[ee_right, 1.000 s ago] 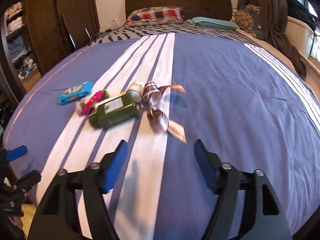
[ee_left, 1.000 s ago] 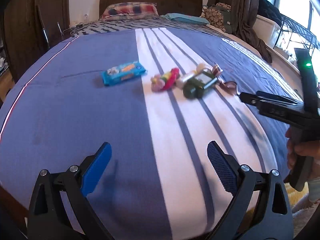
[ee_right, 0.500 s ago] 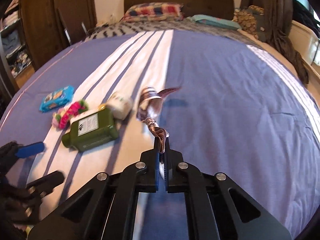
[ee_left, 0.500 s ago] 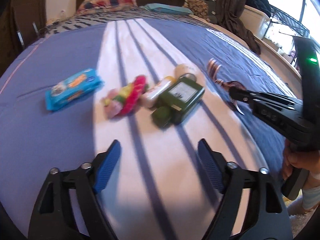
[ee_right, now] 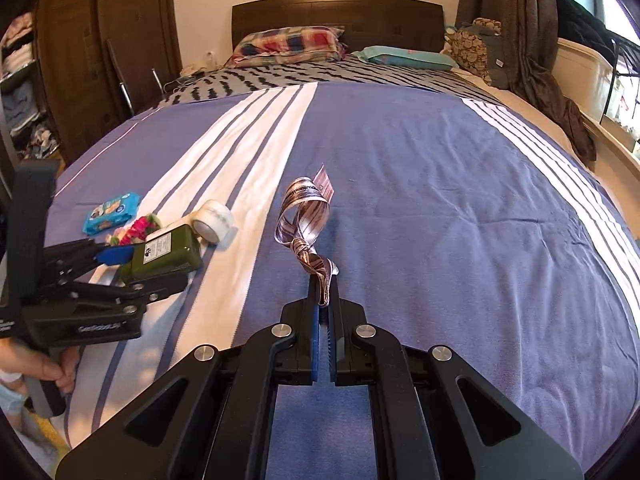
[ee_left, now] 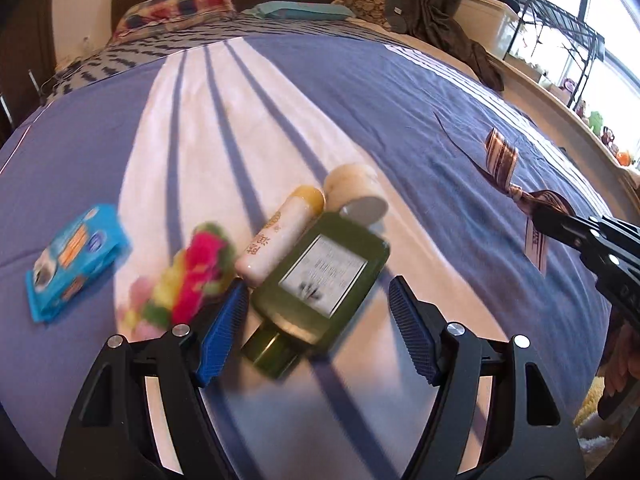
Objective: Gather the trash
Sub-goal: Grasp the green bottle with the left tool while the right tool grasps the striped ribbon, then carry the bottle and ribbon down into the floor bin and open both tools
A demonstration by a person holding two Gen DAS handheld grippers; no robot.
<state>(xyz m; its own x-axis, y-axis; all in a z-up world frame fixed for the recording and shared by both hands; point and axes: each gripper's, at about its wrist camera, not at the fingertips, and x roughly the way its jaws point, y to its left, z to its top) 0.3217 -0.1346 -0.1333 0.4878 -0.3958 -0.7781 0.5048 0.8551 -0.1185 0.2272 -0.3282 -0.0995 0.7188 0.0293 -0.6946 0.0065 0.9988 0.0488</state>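
Observation:
A dark green flat bottle (ee_left: 320, 280) lies on the striped bedspread, its cap toward me. My left gripper (ee_left: 316, 330) is open, its blue pads on either side of the bottle's cap end; it also shows in the right wrist view (ee_right: 132, 268) around the bottle (ee_right: 168, 254). My right gripper (ee_right: 323, 292) is shut on a brown striped ribbon (ee_right: 304, 216), lifted off the bed; the ribbon shows in the left wrist view (ee_left: 504, 160). Beside the bottle lie a pink tube (ee_left: 280, 240), a tape roll (ee_left: 356, 192), a pink-yellow fluffy item (ee_left: 188, 276) and a blue packet (ee_left: 76, 256).
The bedspread (ee_right: 440, 200) is blue with white stripes. Pillows (ee_right: 288, 42) and a dark headboard (ee_right: 340, 12) stand at the far end. A wardrobe (ee_right: 100, 52) is at left, curtains and a window ledge (ee_left: 560, 92) at right.
My left gripper has moved forward to straddle the green bottle. My right gripper closed on the ribbon and has lifted it off the bed.

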